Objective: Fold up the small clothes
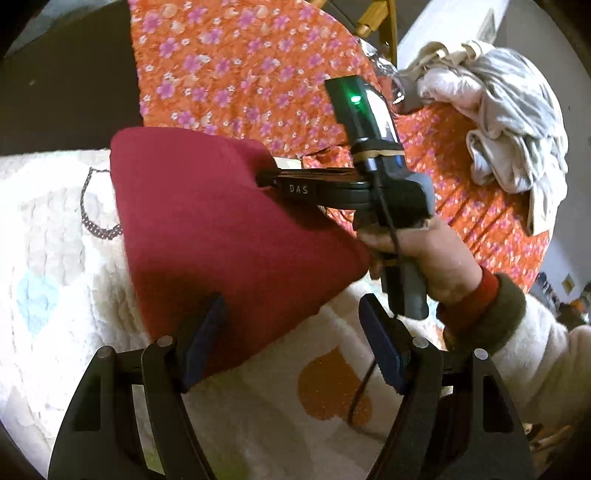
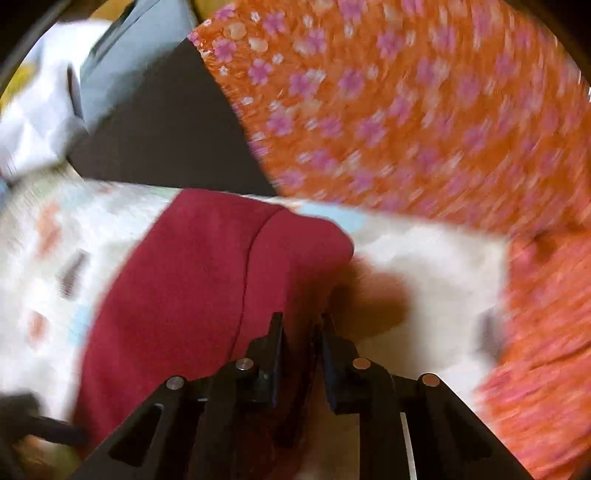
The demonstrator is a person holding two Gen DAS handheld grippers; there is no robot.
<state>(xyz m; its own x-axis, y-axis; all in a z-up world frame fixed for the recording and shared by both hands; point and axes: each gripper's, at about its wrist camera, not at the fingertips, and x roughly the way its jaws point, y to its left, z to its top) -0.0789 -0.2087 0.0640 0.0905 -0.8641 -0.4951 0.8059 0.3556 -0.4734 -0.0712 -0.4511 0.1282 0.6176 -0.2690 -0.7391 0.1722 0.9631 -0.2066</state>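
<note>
A dark red garment point(image 1: 218, 229) lies on a white fleece blanket point(image 1: 55, 258) with pastel hearts. My left gripper point(image 1: 291, 325) is open, its blue-padded fingers spread at the garment's near edge, one pad over the cloth. My right gripper point(image 1: 264, 177) comes in from the right, shut on the garment's far right edge and lifting it. In the blurred right wrist view, the right gripper point(image 2: 301, 332) is pinched on the red garment point(image 2: 192, 288), which shows a seam line.
An orange bedspread point(image 1: 240, 74) with pink flowers lies beyond the blanket. A heap of grey and white clothes point(image 1: 509, 110) sits on it at the right. A dark floor strip point(image 1: 66, 96) is at the left. A wooden chair leg point(image 1: 373, 18) shows at the top.
</note>
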